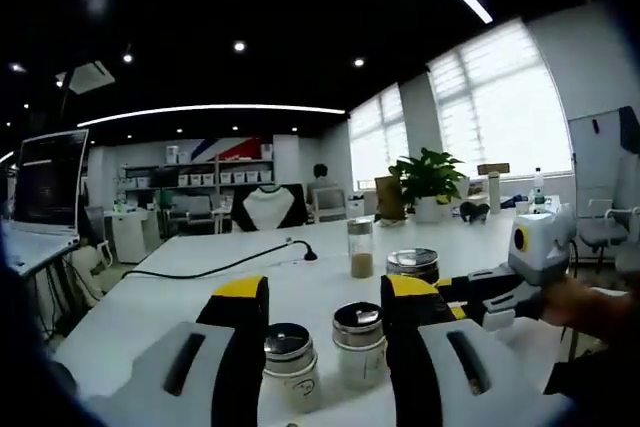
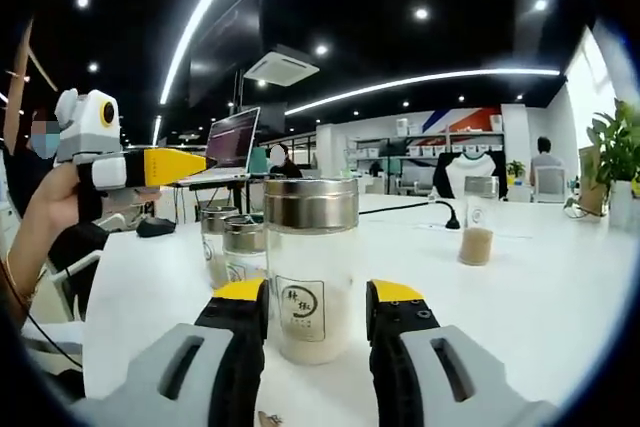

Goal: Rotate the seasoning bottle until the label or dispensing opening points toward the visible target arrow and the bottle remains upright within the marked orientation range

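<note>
Left gripper (image 1: 325, 309) jaws spread apart, two metal-lidded jars (image 1: 288, 362) (image 1: 359, 343) upright between them on white table (image 1: 180, 292). Right gripper (image 1: 470, 292) enters from right, near a third jar (image 1: 412, 265).

The right tongs (image 2: 318, 299) are hiding the seasoning bottle's (image 2: 309, 267) lower sides, and its label's (image 2: 300, 312) small print is staying unreadable.

Open-plan office: white desks (image 1: 300, 287), monitor (image 1: 50, 179), shelving (image 1: 195, 179), office chairs (image 1: 600, 232).
</note>
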A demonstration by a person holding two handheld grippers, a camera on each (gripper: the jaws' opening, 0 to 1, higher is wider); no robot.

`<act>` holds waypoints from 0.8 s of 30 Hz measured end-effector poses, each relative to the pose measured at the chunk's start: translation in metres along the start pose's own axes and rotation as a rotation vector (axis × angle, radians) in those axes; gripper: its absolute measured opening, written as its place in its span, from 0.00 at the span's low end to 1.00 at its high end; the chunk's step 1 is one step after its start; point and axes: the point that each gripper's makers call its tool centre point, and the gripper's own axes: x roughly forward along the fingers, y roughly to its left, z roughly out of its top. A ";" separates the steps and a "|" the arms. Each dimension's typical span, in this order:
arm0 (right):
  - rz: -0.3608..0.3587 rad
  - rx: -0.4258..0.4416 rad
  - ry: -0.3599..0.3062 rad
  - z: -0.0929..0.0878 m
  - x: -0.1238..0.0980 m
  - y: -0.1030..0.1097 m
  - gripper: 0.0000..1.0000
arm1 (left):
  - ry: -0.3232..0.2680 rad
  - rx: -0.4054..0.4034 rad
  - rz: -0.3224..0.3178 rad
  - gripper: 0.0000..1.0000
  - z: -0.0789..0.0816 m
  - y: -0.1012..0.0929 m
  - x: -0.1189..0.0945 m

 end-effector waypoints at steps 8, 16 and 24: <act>0.024 0.007 0.014 -0.002 0.001 0.000 0.36 | 0.029 0.009 -0.052 0.47 -0.006 -0.016 0.004; -0.015 0.014 -0.004 -0.002 0.006 -0.001 0.33 | 0.034 -0.005 -0.063 0.47 -0.004 -0.021 0.011; -0.130 -0.009 -0.031 -0.001 0.004 -0.005 0.32 | 0.050 -0.032 -0.028 0.47 -0.013 -0.017 0.011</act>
